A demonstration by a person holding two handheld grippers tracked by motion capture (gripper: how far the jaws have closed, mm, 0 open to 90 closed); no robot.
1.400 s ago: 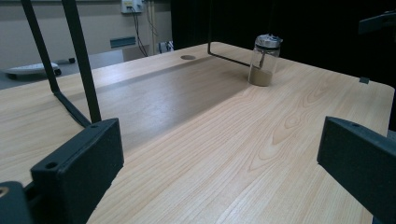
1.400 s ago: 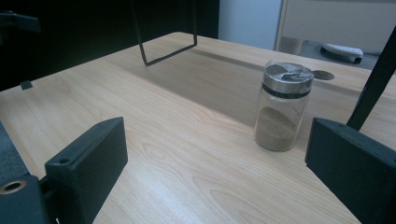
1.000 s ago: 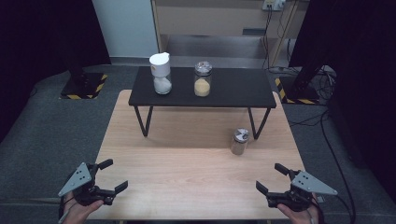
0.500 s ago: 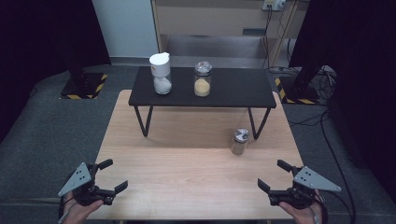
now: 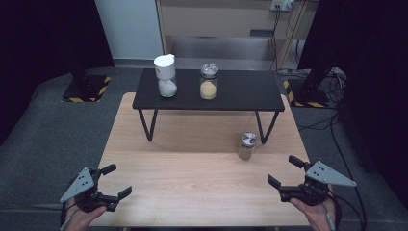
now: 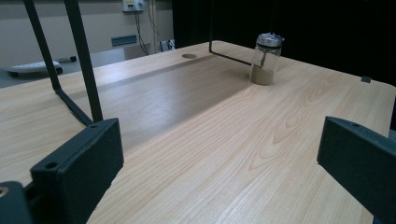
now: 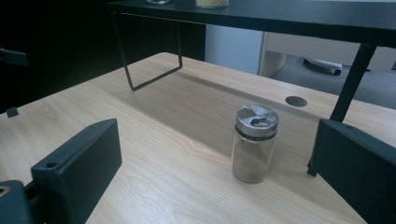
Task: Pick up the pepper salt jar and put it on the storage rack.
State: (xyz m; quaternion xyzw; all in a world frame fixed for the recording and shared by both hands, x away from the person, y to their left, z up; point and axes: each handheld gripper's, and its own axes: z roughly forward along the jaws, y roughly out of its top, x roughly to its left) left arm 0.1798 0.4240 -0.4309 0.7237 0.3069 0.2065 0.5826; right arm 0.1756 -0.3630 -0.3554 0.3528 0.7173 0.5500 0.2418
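Counting three jars (image 5: 247, 146), two hand-held grippers (image 5: 284, 173)

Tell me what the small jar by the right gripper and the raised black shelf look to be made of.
Small jar: clear glass or hard plastic, since the brownish powder shows through the wall; its cap looks like shiny metal, grey with bright glints. Raised black shelf: a matte black top, possibly painted wood or metal, on thin bent black rod legs that look like metal. It stands on a pale wood-grain table, maybe laminate.
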